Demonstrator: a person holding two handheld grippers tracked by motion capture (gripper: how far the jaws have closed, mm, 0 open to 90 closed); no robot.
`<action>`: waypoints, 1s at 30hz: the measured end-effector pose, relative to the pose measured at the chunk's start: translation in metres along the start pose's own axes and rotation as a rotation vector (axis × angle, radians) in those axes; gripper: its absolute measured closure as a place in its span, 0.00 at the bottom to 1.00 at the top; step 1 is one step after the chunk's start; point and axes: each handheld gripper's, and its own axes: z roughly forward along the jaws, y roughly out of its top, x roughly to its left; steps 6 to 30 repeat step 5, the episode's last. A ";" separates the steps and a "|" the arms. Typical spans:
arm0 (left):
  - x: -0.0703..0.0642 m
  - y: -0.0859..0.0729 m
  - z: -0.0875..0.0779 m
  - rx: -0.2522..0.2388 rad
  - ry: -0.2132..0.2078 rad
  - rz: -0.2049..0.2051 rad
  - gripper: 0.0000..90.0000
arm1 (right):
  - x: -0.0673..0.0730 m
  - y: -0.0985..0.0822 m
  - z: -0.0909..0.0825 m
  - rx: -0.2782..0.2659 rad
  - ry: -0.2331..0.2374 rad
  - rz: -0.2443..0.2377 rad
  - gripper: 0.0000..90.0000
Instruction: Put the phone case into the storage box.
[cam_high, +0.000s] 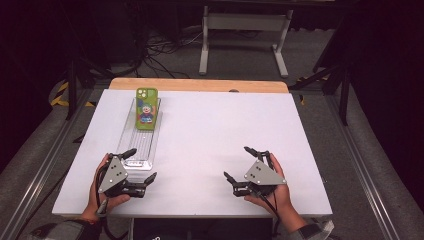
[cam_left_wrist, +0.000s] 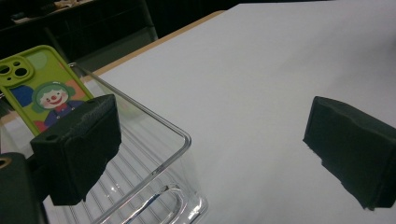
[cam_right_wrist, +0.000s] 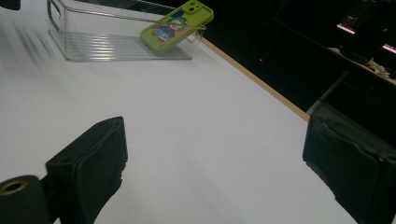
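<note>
High view: the left hand-held gripper (cam_high: 140, 166) sits at the near end of the clear tray (cam_high: 131, 150), jaws spread, one over the tray's near wall and one outside it on the worktop (cam_high: 225, 130). The right hand-held gripper (cam_high: 239, 164) rests well to the right of the tray, jaws spread and empty. The phone (cam_high: 146, 108), in a green case with a clown picture, leans at the tray's far end, well ahead of the left hand-held gripper and far ahead and to the left of the right one.

Left gripper view: the tray's near corner (cam_left_wrist: 184, 140) lies between the spread jaws, just beside the left pad (cam_left_wrist: 77, 149). The phone (cam_left_wrist: 39, 88) shows beyond that pad, tilted, its top above the rim. The step in hand looks like a reach for the phone. To do it well, lift this hand-held gripper clear of the rim first, carry it forward along the tray, and close on the phone's long edges rather than its slick faces.

Right gripper view: the pads (cam_right_wrist: 91, 161) stand wide apart over bare worktop; the phone (cam_right_wrist: 177, 25) leans on the tray's far wall (cam_right_wrist: 198, 31), far ahead and left. This hand-held gripper could steady the light tray, which may slide.
</note>
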 end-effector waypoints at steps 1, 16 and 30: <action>0.000 0.000 0.000 0.000 0.000 0.000 0.05 | -0.001 0.000 0.000 0.000 -0.002 0.008 0.08; 0.004 -0.001 0.001 0.001 0.009 -0.021 0.05 | -0.003 -0.002 0.000 0.002 -0.004 0.018 0.08; 0.004 -0.001 0.001 0.001 0.009 -0.021 0.05 | -0.003 -0.002 0.000 0.002 -0.004 0.018 0.08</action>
